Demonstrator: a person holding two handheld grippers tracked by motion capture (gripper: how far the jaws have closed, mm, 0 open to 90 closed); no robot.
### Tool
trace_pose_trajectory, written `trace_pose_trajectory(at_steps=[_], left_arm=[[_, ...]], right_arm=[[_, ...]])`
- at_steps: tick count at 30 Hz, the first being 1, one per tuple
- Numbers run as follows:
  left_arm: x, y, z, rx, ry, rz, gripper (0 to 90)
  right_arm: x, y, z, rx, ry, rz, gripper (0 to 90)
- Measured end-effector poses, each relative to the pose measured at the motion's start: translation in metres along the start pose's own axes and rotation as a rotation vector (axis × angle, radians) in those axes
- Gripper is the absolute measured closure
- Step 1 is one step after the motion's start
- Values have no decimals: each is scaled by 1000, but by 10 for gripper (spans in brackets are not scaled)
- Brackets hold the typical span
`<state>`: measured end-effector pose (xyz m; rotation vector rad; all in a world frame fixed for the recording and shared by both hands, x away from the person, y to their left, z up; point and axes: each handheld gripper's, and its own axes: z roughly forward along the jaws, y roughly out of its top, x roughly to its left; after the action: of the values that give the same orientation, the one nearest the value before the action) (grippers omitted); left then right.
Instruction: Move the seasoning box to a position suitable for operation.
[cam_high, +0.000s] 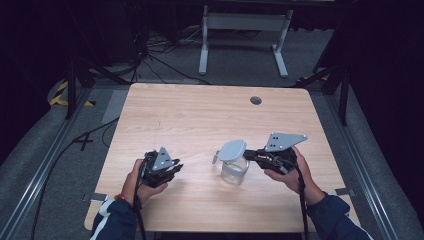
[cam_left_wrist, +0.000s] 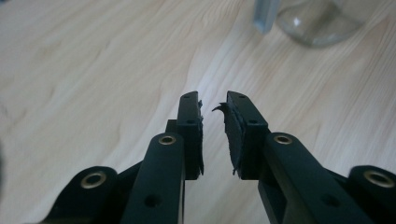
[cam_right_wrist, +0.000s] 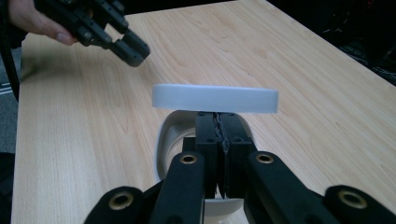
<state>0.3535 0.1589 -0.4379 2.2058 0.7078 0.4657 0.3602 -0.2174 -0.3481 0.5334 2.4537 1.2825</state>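
The glass jar (cam_left_wrist: 320, 21) is cut off by the top edge.

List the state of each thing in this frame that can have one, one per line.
Glass jar: upright on the table, lid raised above its mouth rather than seated.
Grey lid: level, held up at the jar's mouth, its latch hanging at the left.
Left gripper: slightly open, empty, low over bare table beside the jar.
Right gripper: jaws pressed together just under the lid's rim; whether they pinch it is unclear.

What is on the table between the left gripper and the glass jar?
Nothing: in the high view only bare tabletop lies between the left gripper and the glass jar.
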Motion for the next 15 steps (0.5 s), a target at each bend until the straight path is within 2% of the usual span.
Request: trace_pose_trajectory(at_steps=[3, 5, 10, 12, 15], left_arm=[[4, -14, -3, 18, 3, -31, 742], [6, -20, -3, 29, 9, -27, 734], [9, -26, -1, 28, -1, -41, 717], [8, -28, 1, 40, 2, -56, 697], [7, -33, 0, 52, 5, -56, 685]], right_arm=[[-2, 2, 1, -12, 0, -8, 884], [-2, 3, 2, -16, -4, -8, 884], [-3, 4, 2, -23, -4, -10, 884], [-3, 5, 2, -27, -2, -16, 889], [-3, 8, 3, -31, -5, -21, 888]])
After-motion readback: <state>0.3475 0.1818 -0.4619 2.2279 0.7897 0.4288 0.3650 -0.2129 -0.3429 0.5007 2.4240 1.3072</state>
